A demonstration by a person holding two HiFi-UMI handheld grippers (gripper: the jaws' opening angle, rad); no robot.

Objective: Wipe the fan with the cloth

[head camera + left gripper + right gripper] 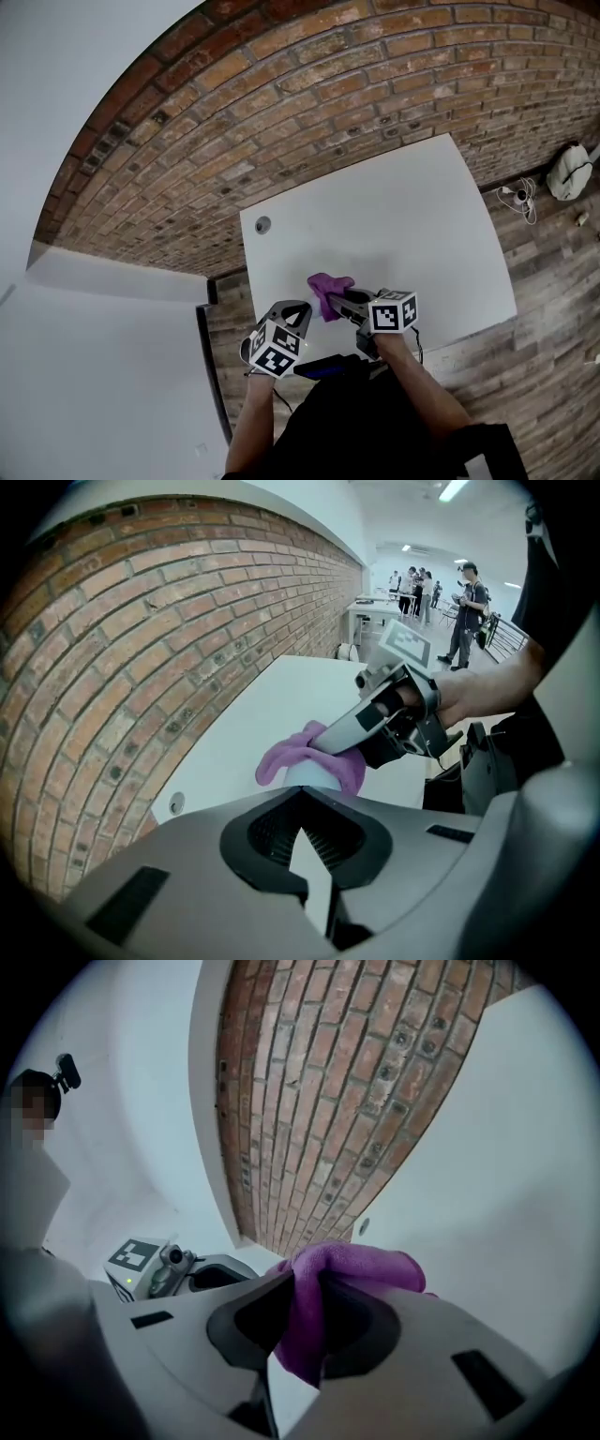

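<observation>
Right tool (300, 1321): jaws clamped on a fold of the purple cloth (352, 1265), which bunches out past the tips. The cloth (328, 286) is held over the near part of the white counter (394, 206), towards its left edge.

Left tool (296, 315): jaws together, nothing between them. It is angled steeply down just beside the cloth; contact cannot be confirmed.

Surroundings: a round cable grommet (262, 224) is set in the counter's far left corner, well apart from both tools. The counter's far edge runs along the brick wall (281, 103). Wooden floor (553, 281) borders the right and near edges, with a white bag (570, 172) and a cable (520, 197) beyond the right corner.
</observation>
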